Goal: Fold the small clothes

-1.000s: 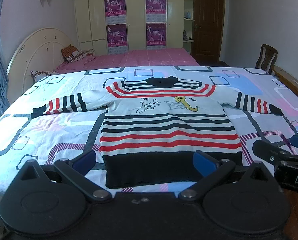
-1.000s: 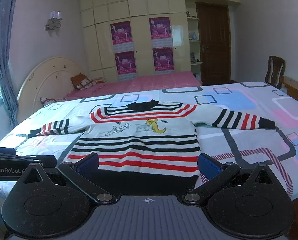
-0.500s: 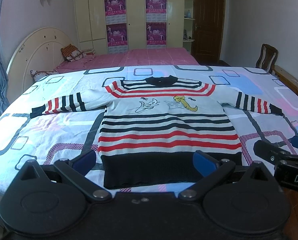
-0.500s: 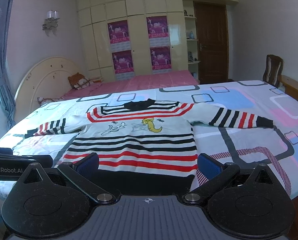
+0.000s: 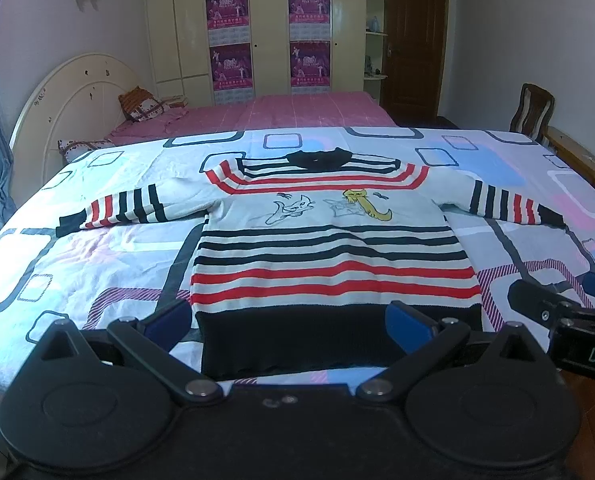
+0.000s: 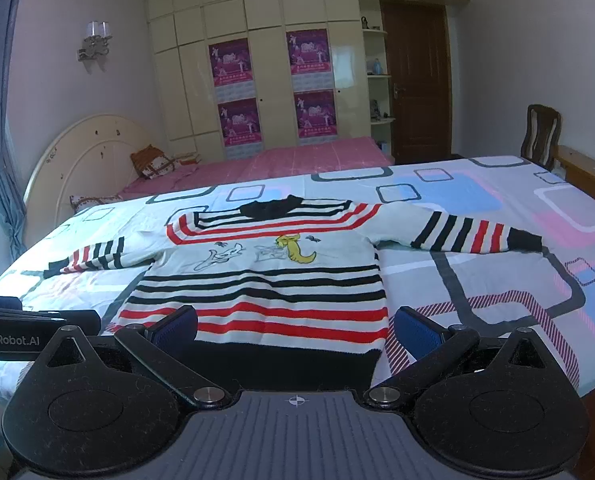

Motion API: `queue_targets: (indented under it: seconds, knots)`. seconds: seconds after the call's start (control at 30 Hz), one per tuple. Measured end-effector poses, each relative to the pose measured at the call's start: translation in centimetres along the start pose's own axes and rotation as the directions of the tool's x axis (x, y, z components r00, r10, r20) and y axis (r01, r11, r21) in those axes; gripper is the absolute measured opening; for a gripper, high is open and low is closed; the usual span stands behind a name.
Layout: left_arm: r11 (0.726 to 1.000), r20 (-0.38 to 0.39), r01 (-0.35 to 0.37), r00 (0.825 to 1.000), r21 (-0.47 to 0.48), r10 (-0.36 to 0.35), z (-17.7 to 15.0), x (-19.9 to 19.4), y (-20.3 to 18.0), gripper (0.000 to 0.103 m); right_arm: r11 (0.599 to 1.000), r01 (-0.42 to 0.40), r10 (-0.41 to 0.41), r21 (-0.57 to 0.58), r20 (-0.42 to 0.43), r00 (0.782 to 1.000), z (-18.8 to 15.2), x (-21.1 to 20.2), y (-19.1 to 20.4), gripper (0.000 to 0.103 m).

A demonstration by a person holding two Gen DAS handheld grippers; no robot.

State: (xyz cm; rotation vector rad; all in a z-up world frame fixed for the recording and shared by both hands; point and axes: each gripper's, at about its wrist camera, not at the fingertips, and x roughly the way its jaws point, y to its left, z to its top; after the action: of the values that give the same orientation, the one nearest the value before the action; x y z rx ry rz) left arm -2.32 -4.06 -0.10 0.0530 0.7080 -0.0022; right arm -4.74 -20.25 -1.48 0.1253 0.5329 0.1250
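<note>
A big bed (image 5: 77,264) with a blue, pink and white sheet is filling the room. Close up, the left gripper (image 5: 293,322) is hanging over the sweater's black bottom edge with its fingers spread wide, holding nothing. The right gripper (image 6: 297,326) is doing the same, and it has come a little nearer than before. The striped sweater (image 5: 329,248) is lying flat in the same spot, sleeves out. Farther back, a pink bed (image 5: 281,112) is sitting by the cupboards (image 6: 257,80).

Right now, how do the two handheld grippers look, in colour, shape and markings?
Both are black, with two round discs and angled arms ending in blue finger pads. The left gripper shows white "GenRobot.AI" lettering on its side; the right gripper has a grey ribbed plate with a crosshair mark.
</note>
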Motion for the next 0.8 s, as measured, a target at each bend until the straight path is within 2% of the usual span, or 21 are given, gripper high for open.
queue_targets:
  seconds: [0.8]
  knots:
    - [1.000, -0.025, -0.006, 1.000, -0.003, 0.006, 0.6, 1.6, -0.1, 0.103, 1.000, 0.006, -0.006, 0.002, -0.015, 1.000, 0.1, 1.3, -0.4, 0.103]
